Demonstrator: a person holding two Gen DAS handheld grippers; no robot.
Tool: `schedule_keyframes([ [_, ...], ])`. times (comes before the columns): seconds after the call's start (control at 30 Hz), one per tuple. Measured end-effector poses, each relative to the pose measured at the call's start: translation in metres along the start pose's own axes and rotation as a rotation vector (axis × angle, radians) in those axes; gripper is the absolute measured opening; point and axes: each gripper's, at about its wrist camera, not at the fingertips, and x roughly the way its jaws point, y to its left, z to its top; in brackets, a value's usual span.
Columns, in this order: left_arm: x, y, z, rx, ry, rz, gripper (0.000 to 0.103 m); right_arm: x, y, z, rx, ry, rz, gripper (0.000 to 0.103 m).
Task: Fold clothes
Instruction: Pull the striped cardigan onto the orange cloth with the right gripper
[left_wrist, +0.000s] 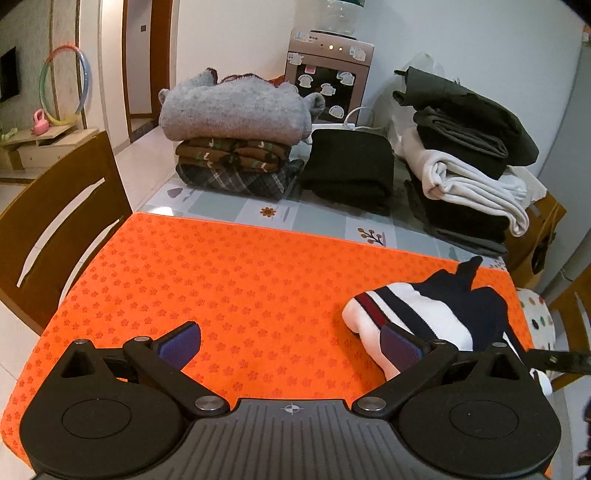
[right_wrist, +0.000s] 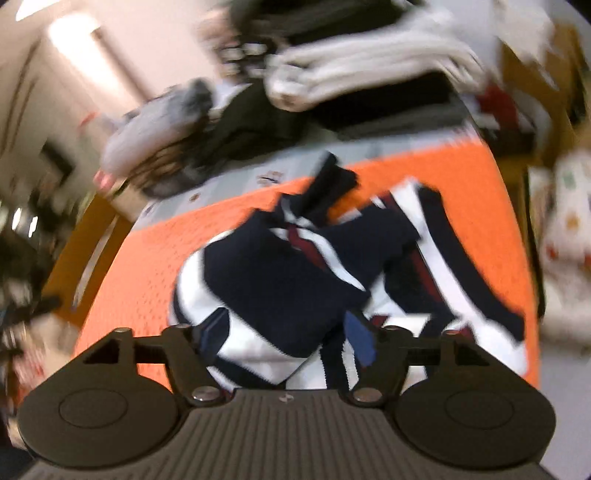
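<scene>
A navy and white garment with red stripes (left_wrist: 424, 314) lies bunched up on the right part of the orange mat (left_wrist: 221, 277). My left gripper (left_wrist: 291, 347) is open wide low over the mat, with only bare mat between its fingers. Its right pad (left_wrist: 400, 347) sits against the garment's near white edge. The right wrist view is blurred. In it my right gripper (right_wrist: 288, 336) is open right over the garment (right_wrist: 295, 277), which lies under and between the parted blue pads (right_wrist: 360, 339).
Beyond the mat stand piles of folded clothes: a grey sweater stack (left_wrist: 236, 110), a black pile (left_wrist: 347, 166), and a white and dark pile (left_wrist: 472, 166). A water dispenser (left_wrist: 328, 74) stands behind them. There is a wooden chair (left_wrist: 55, 221) at the left.
</scene>
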Motion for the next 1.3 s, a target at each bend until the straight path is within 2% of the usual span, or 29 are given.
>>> schedule_keyframes([
  [0.2, -0.007, 0.009, -0.008, -0.005, 0.007, 0.016, 0.103, 0.053, -0.021, -0.003, 0.204, 0.038, 0.052, 0.081],
  [0.27, -0.01, 0.015, -0.012, -0.016, 0.012, 0.029, 0.103, 0.069, -0.02, -0.006, 0.221, 0.041, 0.069, 0.081],
  [0.33, -0.013, 0.023, -0.015, -0.03, 0.016, 0.047, 0.103, 0.079, -0.015, -0.007, 0.208, 0.027, 0.082, 0.068],
  [0.37, -0.015, 0.027, -0.017, -0.037, 0.015, 0.056, 0.103, 0.08, -0.008, -0.007, 0.188, 0.019, 0.091, 0.053],
  [0.4, -0.017, 0.032, -0.018, -0.045, 0.015, 0.067, 0.103, 0.082, 0.001, -0.003, 0.159, 0.013, 0.094, 0.043],
  [0.43, -0.019, 0.037, -0.019, -0.056, 0.015, 0.077, 0.103, 0.082, 0.01, -0.001, 0.121, 0.008, 0.092, 0.038],
  [0.47, -0.021, 0.042, -0.02, -0.066, 0.015, 0.087, 0.103, 0.082, 0.02, 0.001, 0.082, 0.003, 0.091, 0.027],
  [0.5, -0.023, 0.047, -0.021, -0.076, 0.015, 0.097, 0.103, 0.082, 0.033, 0.002, 0.038, -0.005, 0.095, 0.025],
  [0.6, -0.028, 0.059, -0.022, -0.092, 0.016, 0.124, 0.103, 0.083, 0.075, 0.004, -0.095, -0.026, 0.125, 0.025],
  [0.7, -0.032, 0.07, -0.022, -0.102, 0.012, 0.143, 0.103, 0.094, 0.124, 0.001, -0.247, -0.008, 0.188, 0.025],
  [0.93, -0.039, 0.086, -0.019, -0.117, -0.002, 0.17, 0.103, 0.126, 0.217, -0.031, -0.521, 0.167, 0.339, 0.033],
  [1.03, -0.04, 0.09, -0.019, -0.12, -0.006, 0.166, 0.103, 0.116, 0.229, -0.039, -0.555, 0.194, 0.369, 0.036],
  [1.1, -0.038, 0.09, -0.02, -0.117, -0.002, 0.155, 0.103, 0.105, 0.231, -0.042, -0.57, 0.196, 0.367, 0.041],
  [1.2, -0.03, 0.084, -0.021, -0.095, 0.012, 0.125, 0.103, 0.082, 0.219, -0.043, -0.545, 0.179, 0.327, 0.045],
  [1.3, -0.02, 0.074, -0.021, -0.052, 0.032, 0.084, 0.103, 0.065, 0.19, -0.045, -0.501, 0.162, 0.259, 0.048],
])
